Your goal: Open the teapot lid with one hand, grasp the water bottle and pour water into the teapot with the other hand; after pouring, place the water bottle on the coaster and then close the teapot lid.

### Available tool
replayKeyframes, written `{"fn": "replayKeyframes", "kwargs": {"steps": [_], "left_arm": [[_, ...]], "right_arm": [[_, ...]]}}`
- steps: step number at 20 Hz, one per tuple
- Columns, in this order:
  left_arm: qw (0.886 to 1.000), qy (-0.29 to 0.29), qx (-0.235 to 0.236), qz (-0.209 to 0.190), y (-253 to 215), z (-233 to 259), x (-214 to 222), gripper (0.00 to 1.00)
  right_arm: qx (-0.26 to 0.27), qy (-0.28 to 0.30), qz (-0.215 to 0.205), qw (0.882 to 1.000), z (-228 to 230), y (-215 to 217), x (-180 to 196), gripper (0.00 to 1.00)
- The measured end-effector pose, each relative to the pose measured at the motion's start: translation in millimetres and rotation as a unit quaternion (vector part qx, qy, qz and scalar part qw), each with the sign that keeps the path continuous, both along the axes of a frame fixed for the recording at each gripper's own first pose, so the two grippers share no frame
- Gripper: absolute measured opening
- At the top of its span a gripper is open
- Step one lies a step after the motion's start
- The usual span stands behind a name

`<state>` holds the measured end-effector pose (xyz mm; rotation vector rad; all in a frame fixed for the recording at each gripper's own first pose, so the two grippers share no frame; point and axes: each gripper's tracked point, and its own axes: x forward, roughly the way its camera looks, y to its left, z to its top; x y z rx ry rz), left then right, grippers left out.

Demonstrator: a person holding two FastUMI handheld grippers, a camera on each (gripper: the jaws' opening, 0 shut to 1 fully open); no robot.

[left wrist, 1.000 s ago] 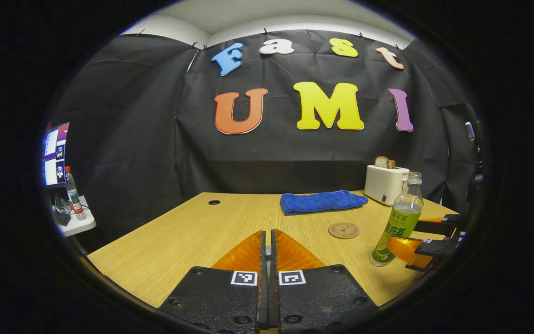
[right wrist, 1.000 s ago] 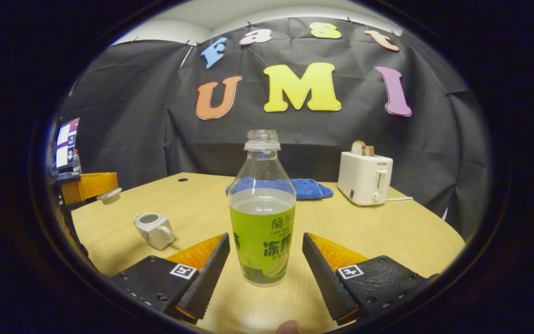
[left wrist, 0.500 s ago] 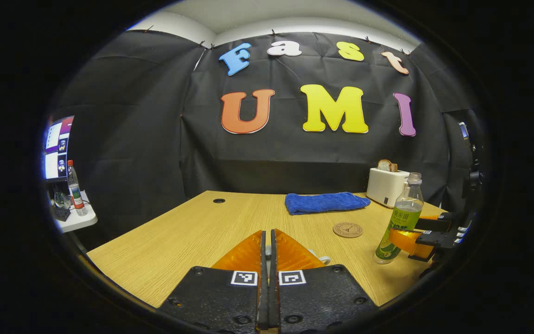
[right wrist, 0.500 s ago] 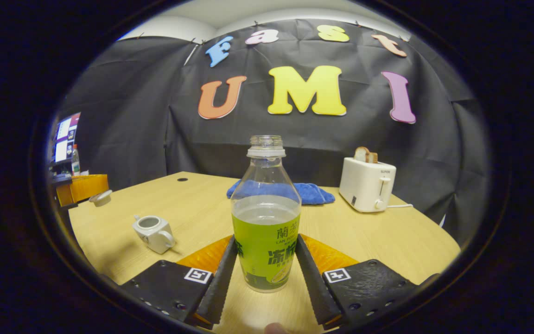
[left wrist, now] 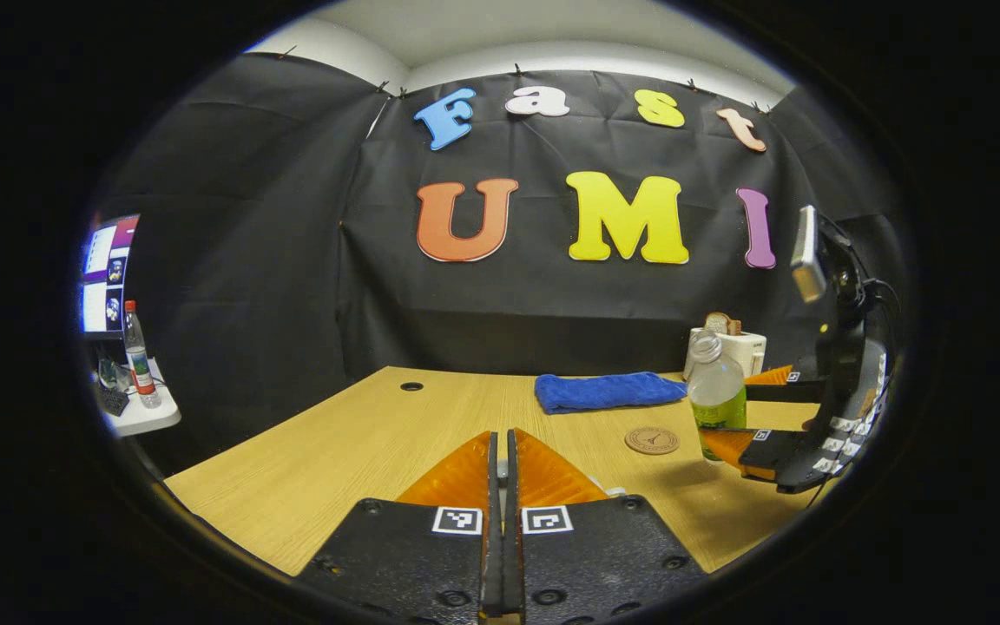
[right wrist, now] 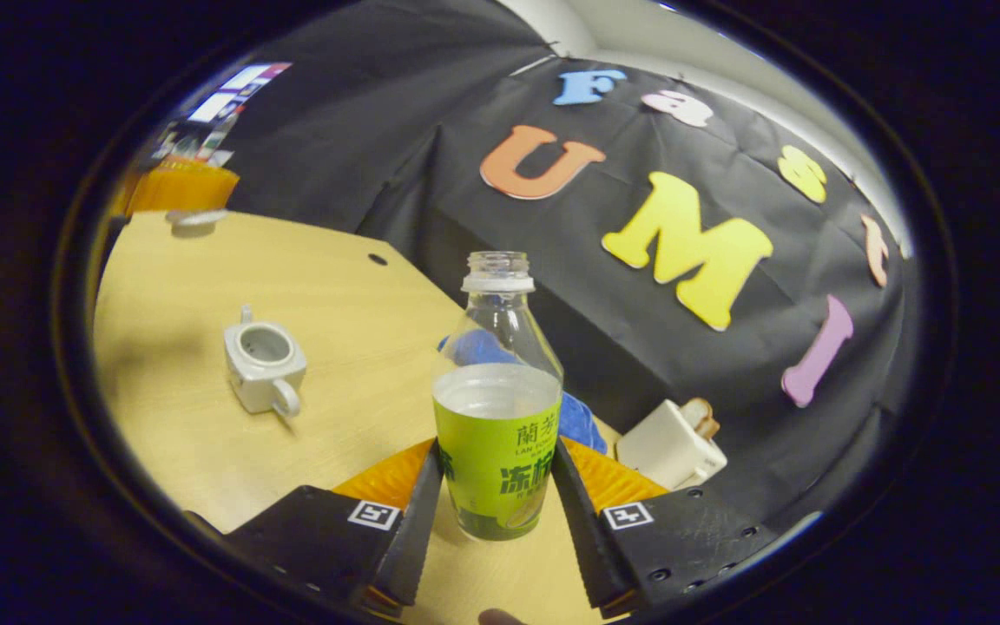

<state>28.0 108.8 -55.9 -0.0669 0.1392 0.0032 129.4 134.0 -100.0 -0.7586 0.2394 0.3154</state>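
Observation:
My right gripper is shut on the green-labelled, uncapped water bottle, one finger pressing on each side of the label. The bottle holds some water. The left gripper view shows the bottle held off the table, just right of the round brown coaster. The white teapot stands open on the table, to the left of the bottle. My left gripper is shut, with a small grey knob pinched between its fingers. In the right gripper view, the left gripper holds the teapot lid above the table's far left.
A folded blue towel lies at the back of the wooden table. A white toaster with bread stands at the back right. Off the table's left edge, a side shelf carries another bottle and a screen.
My right gripper shut on the bottle, then lifted it and tipped it to the left, so its view rolled. My left gripper stayed shut and rose slightly.

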Motion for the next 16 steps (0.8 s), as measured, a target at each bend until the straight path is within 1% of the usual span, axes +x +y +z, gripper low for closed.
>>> {"fn": "replayKeyframes", "kwargs": {"steps": [2, 4, 6, 9, 10, 13, 16], "left_arm": [[1.000, 0.003, 0.001, 0.001, 4.8, -2.8, -1.9, 0.02], [1.000, 0.002, 0.001, 0.002, 10.3, -2.3, -1.4, 0.02], [1.000, -0.002, 0.002, 0.002, 15.2, 0.0, -1.8, 0.02], [1.000, -0.001, -0.005, 0.003, 21.9, -1.1, -2.5, 0.02], [1.000, -0.001, -0.006, 0.005, 25.4, -1.5, -2.2, 0.02], [1.000, -0.001, -0.007, 0.010, 32.1, -1.9, -3.4, 0.02], [1.000, -0.001, -0.008, 0.012, 35.4, -5.0, -2.8, 0.02]], "right_arm": [[-0.050, -0.005, 0.022, 0.998, -7.5, 13.6, 4.1, 0.70], [-0.096, -0.014, 0.042, 0.994, -12.5, 23.2, 7.4, 0.70], [-0.151, -0.044, 0.057, 0.986, -9.8, 28.0, 10.9, 0.70], [-0.244, -0.102, 0.079, 0.961, -1.0, 28.9, 15.6, 0.70], [-0.265, -0.112, 0.085, 0.954, -1.1, 30.0, 16.8, 0.70], [-0.305, -0.125, 0.102, 0.938, 0.0, 34.8, 17.1, 0.70], [-0.357, -0.144, 0.129, 0.914, 0.4, 43.8, 17.1, 0.70]]}}
